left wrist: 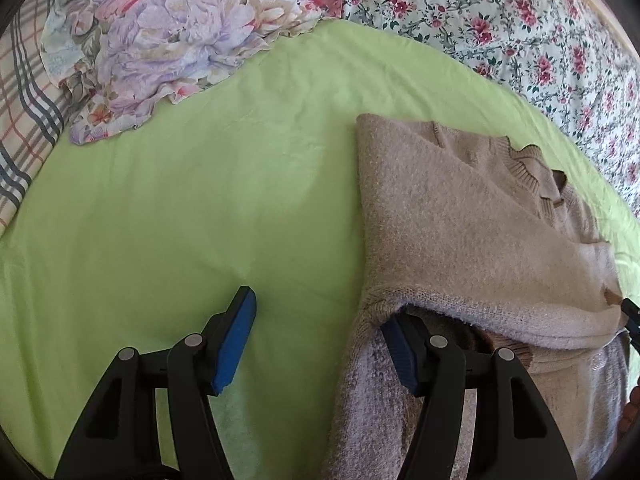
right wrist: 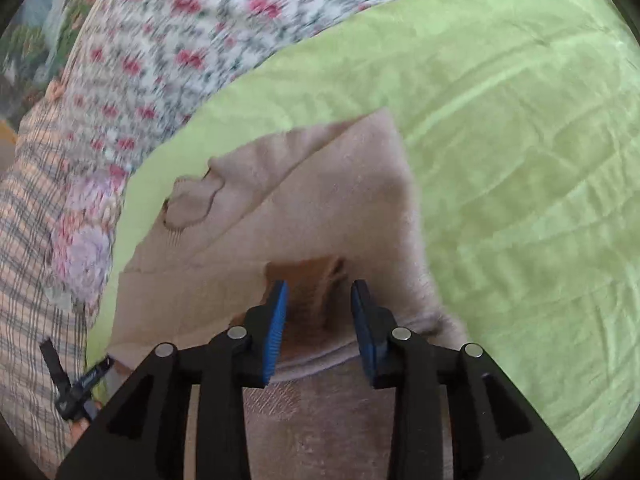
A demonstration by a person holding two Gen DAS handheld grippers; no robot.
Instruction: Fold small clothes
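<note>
A beige knitted sweater (left wrist: pixel 460 216) lies partly folded on a green sheet (left wrist: pixel 200 208), its collar toward the far right. My left gripper (left wrist: pixel 320 320) is open at the sweater's left edge; its right finger is tucked under a folded layer, its left finger over bare sheet. In the right wrist view the same sweater (right wrist: pixel 304 200) fills the centre, blurred by motion. My right gripper (right wrist: pixel 320 300) is open just above it, with a brown patch (right wrist: pixel 308 280) of the sweater between the fingers.
A crumpled floral cloth (left wrist: pixel 172 40) lies at the far left of the sheet. A rose-print bedcover (left wrist: pixel 500 20) runs along the far side, also in the right wrist view (right wrist: pixel 192 40). A plaid fabric (left wrist: pixel 24 92) is at the left edge.
</note>
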